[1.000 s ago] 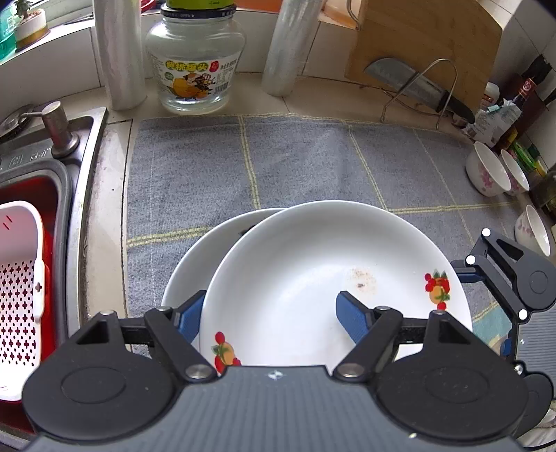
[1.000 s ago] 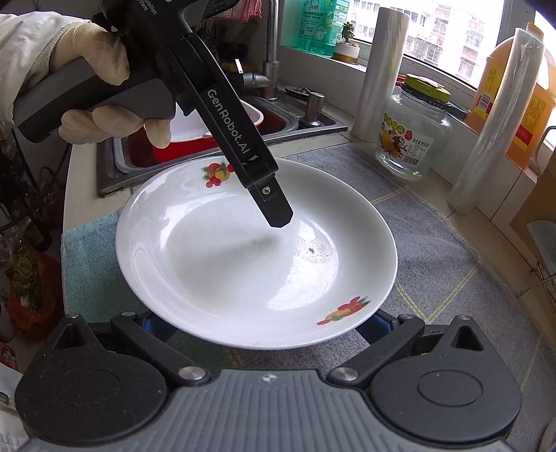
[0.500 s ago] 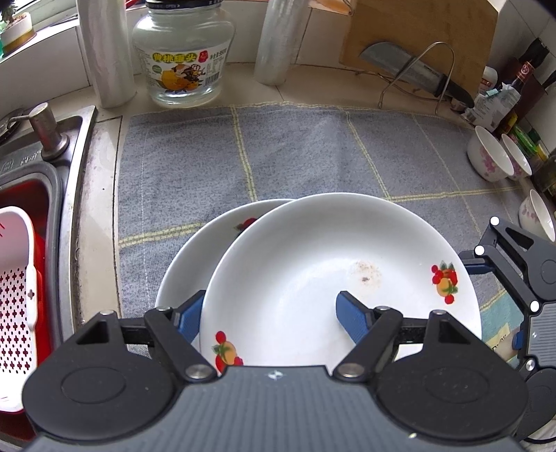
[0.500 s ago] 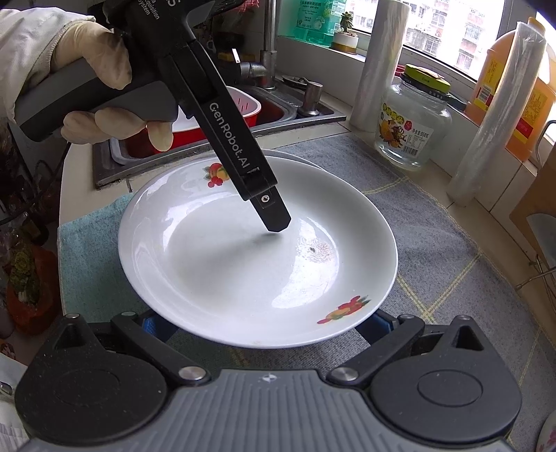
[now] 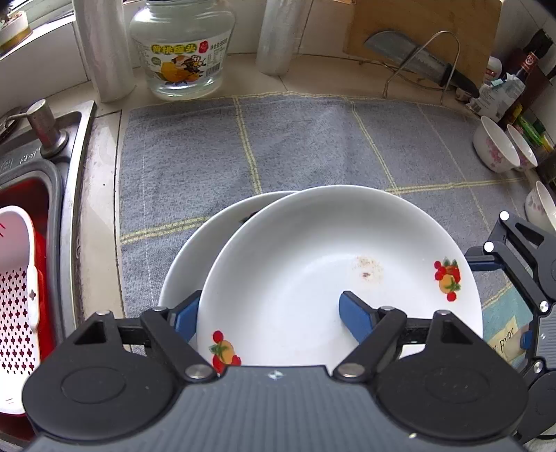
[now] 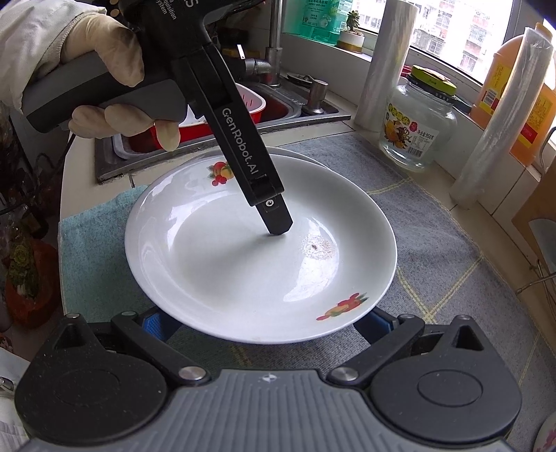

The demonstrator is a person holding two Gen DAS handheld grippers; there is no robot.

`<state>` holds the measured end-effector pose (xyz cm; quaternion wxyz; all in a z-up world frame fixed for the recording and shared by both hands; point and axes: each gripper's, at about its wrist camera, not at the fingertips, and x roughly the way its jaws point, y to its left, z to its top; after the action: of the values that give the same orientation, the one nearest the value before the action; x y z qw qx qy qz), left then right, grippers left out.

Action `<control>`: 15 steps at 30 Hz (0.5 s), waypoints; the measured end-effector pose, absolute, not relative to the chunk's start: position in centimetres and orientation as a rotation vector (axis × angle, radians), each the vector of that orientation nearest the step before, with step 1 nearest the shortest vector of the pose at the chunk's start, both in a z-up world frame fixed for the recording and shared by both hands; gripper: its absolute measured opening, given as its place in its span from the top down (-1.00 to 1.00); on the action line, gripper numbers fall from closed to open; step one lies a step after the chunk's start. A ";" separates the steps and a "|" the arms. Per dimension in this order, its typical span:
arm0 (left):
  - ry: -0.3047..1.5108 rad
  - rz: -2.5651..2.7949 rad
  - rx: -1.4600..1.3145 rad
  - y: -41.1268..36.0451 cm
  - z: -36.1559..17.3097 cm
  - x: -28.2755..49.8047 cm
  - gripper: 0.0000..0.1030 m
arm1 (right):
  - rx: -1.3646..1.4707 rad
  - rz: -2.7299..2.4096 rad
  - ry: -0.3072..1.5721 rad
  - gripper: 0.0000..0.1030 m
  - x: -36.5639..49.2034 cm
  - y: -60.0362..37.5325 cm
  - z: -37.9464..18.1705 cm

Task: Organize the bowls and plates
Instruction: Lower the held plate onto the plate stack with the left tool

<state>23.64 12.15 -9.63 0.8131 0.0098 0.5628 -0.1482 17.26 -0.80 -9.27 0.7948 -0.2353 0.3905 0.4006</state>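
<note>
A white plate with fruit prints (image 5: 312, 271) lies partly over a second white plate (image 5: 194, 257) on the grey mat (image 5: 278, 146). My left gripper (image 5: 267, 313) is shut on the top plate's near rim: one blue finger inside, one under the rim. In the right wrist view the left gripper's finger (image 6: 274, 219) rests inside the plate (image 6: 243, 264). My right gripper (image 6: 264, 323) is open, its blue fingers under the plate's near edge, mostly hidden. Several small flowered bowls (image 5: 493, 149) stand at the mat's right end.
A sink (image 5: 34, 194) with a red and white basket (image 5: 17, 278) lies to the left. A glass jar (image 5: 180, 52), film rolls (image 5: 104, 52), a knife on a rack (image 5: 417, 66) and a cutting board (image 5: 417, 27) line the back. Bottles (image 5: 521, 83) stand at the far right.
The left gripper has carried the top plate slightly left and down over the lower plate, covering more of it. The right gripper stays open below the plate's edge.
</note>
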 end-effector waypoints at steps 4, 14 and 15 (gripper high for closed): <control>1.211 -0.319 0.015 12.2 -9.7 23.8 -0.59 | -0.504 0.862 0.844 -1.00 17.3 -0.8 -9.2; 1.219 -0.320 0.047 12.3 -9.0 23.6 -0.59 | -0.517 0.862 0.834 -1.00 17.0 -0.8 -9.0; 1.216 -0.322 0.049 12.4 -8.9 23.6 -0.59 | -0.516 0.862 0.835 -1.00 17.0 -0.8 -9.0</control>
<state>23.58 12.37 -8.94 0.8083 0.0230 0.5687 -0.1505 17.00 -0.79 -9.02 0.7942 -0.2399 0.3885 0.4009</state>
